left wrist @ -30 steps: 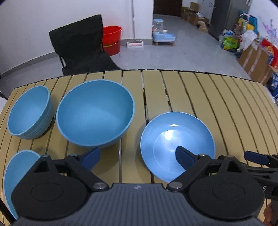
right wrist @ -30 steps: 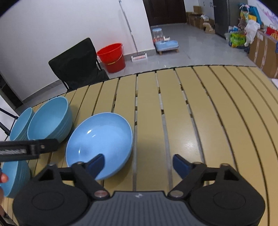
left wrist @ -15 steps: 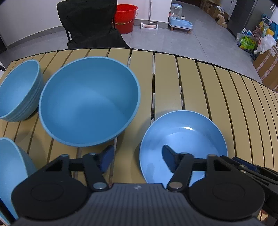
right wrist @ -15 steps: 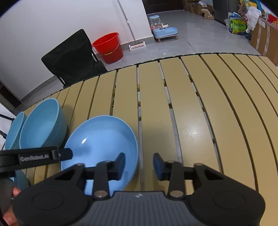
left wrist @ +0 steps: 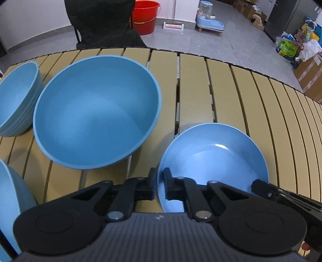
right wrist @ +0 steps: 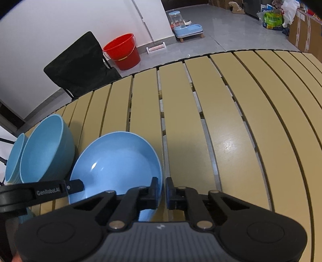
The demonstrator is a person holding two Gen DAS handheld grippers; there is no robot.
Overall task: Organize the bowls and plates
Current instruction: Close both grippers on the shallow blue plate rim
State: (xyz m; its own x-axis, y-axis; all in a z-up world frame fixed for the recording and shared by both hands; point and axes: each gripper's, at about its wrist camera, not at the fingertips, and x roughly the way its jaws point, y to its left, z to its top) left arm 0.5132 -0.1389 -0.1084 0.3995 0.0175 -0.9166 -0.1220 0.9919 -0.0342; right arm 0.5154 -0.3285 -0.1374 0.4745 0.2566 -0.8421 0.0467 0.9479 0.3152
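A shallow blue plate (left wrist: 213,161) lies on the slatted table near the front. My left gripper (left wrist: 159,182) is shut on its left rim, one pad inside and one outside. In the right wrist view the same plate (right wrist: 114,161) has my right gripper (right wrist: 162,189) shut on its right rim. A large blue bowl (left wrist: 96,112) stands just left of the plate, with a stack of smaller blue bowls (left wrist: 16,100) beyond it. Another blue dish (left wrist: 8,201) shows partly at the lower left edge.
The tan slatted table (right wrist: 231,125) stretches bare to the right of the plate. Beyond its far edge stand a black folding chair (left wrist: 104,22) and a red bucket (left wrist: 146,17); a pet feeder (left wrist: 209,19) and cardboard boxes (left wrist: 310,74) sit on the floor.
Both grippers went from wide open to shut and sank toward the plate. Their pads now clamp opposite rims of the shallow plate.
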